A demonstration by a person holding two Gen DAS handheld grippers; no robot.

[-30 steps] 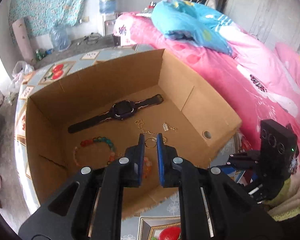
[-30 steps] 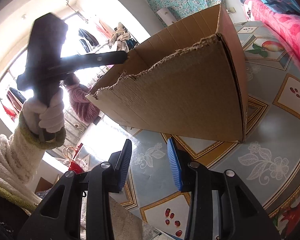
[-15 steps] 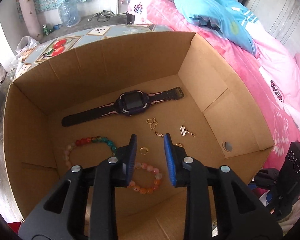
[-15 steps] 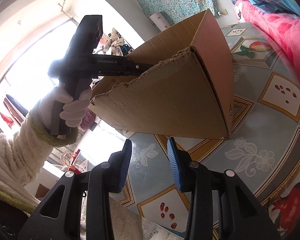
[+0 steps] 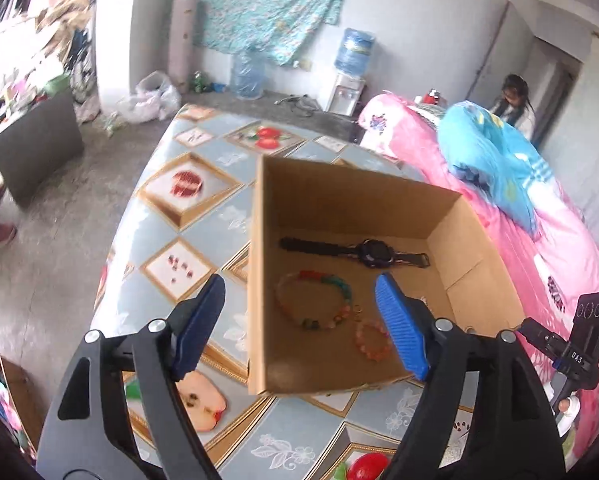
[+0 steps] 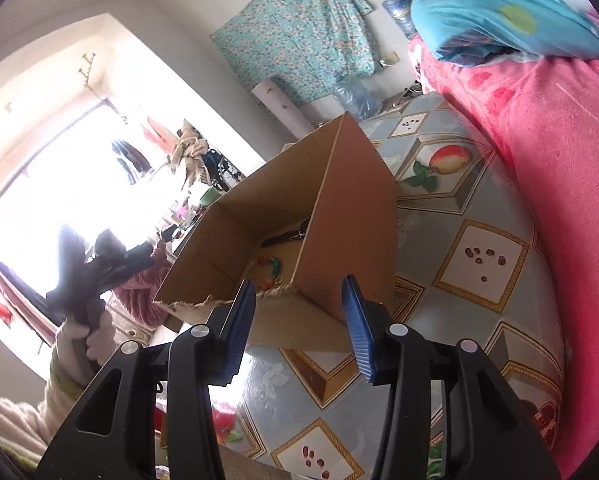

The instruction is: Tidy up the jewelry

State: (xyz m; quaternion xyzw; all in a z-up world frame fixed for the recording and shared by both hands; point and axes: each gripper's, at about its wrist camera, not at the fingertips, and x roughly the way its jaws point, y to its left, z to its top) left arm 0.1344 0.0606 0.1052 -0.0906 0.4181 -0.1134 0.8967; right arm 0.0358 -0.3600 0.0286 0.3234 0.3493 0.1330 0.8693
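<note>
With the left claw (image 5: 299, 326) and right claw (image 6: 299, 326) both opening on nothing, reaching over the brown cardboard box (image 5: 483, 240) on the tabletop (image 5: 219, 220) needs care: the multicoloured bead bracelet (image 5: 315, 300) lies near the black wristwatch (image 5: 363, 254).

L claw (image 5: 299, 328) opening, empty; R claw (image 6: 299, 320) opening, empty.

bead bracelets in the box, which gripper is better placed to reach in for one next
Left, probably. The left gripper looks down into the cardboard box, its opening jaws empty, framing the multicolour bracelet. The right gripper, also opening and empty, sits outside the torn wall.
</note>
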